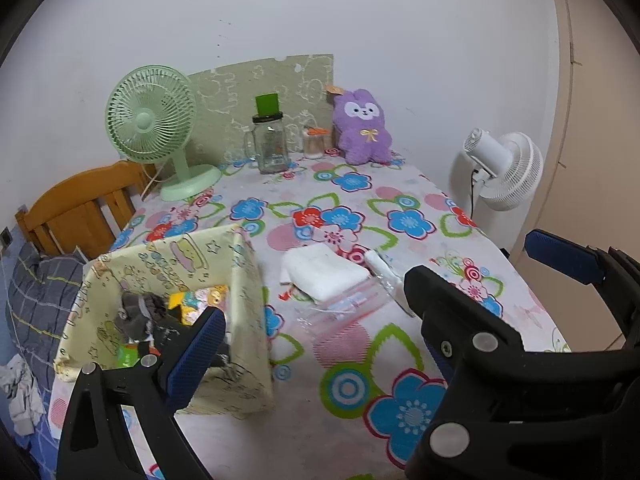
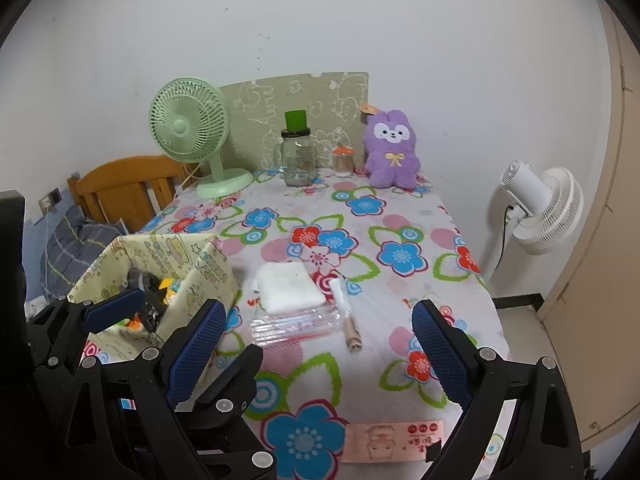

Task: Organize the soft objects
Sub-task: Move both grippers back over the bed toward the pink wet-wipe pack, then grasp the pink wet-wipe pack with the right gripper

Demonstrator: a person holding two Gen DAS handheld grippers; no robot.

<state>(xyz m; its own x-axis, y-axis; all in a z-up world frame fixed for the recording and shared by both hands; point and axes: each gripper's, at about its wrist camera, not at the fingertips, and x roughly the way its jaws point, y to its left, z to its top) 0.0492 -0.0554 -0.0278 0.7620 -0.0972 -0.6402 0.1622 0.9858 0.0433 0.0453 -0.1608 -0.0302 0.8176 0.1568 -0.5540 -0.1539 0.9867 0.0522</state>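
Gaping wide, left gripper (image 1: 320,332) and right gripper (image 2: 320,340) hold nothing.

Bare floral-clothed tabletop (image 2: 404,312) is lying open across the right half and near edge. At centre, a folded white cloth (image 2: 289,286), clear zip bags (image 2: 294,325) and a capped tube (image 2: 346,316) are crowding together. The pale yellow fabric bin (image 2: 208,276) is blocking the left. A green desk fan (image 2: 192,128), glass jar (image 2: 298,160) and purple plush rabbit (image 2: 393,152) are lining the far edge.
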